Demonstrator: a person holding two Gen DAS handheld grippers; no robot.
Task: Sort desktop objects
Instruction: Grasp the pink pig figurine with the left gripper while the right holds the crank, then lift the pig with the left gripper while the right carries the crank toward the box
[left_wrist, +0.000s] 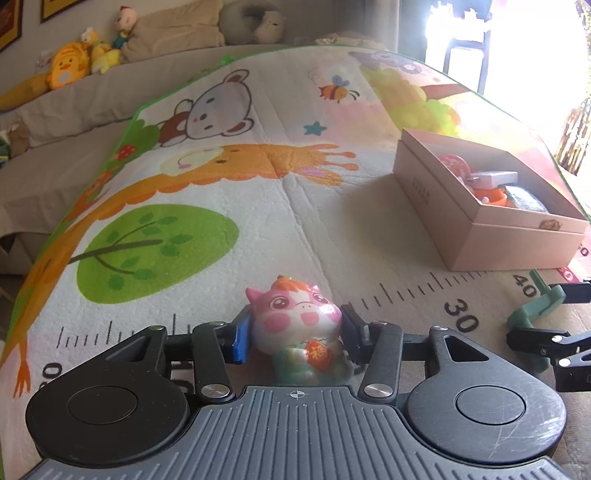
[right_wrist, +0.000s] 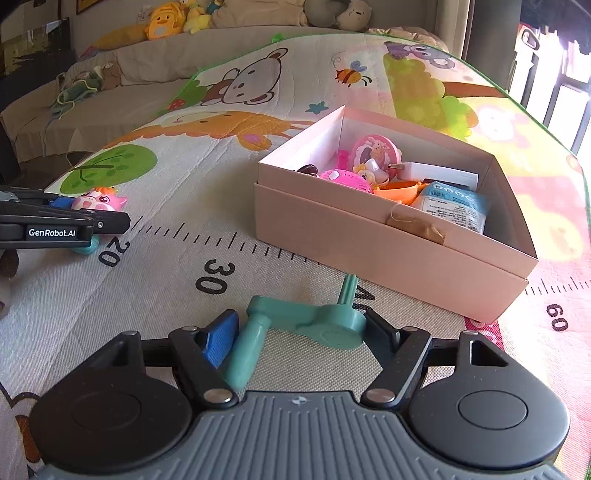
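A pink cow figurine (left_wrist: 295, 314) in a green outfit stands upright on the play mat (left_wrist: 229, 192). My left gripper (left_wrist: 295, 338) is shut on it, one pad against each side of its head. The right wrist view shows the figurine (right_wrist: 99, 199) and that gripper (right_wrist: 96, 210) at the far left. A teal plastic crank-shaped piece (right_wrist: 306, 321) lies flat on the mat between the pads of my right gripper (right_wrist: 299, 336), which touch its handle and its round end. In the left wrist view the teal piece (left_wrist: 532, 314) shows at the right edge.
An open pink cardboard box (right_wrist: 369, 251) sits just beyond the teal piece and holds several small toys and a blue packet. The box (left_wrist: 480, 240) lies right of the figurine. A sofa with plush toys (left_wrist: 70, 66) runs along the mat's far edge.
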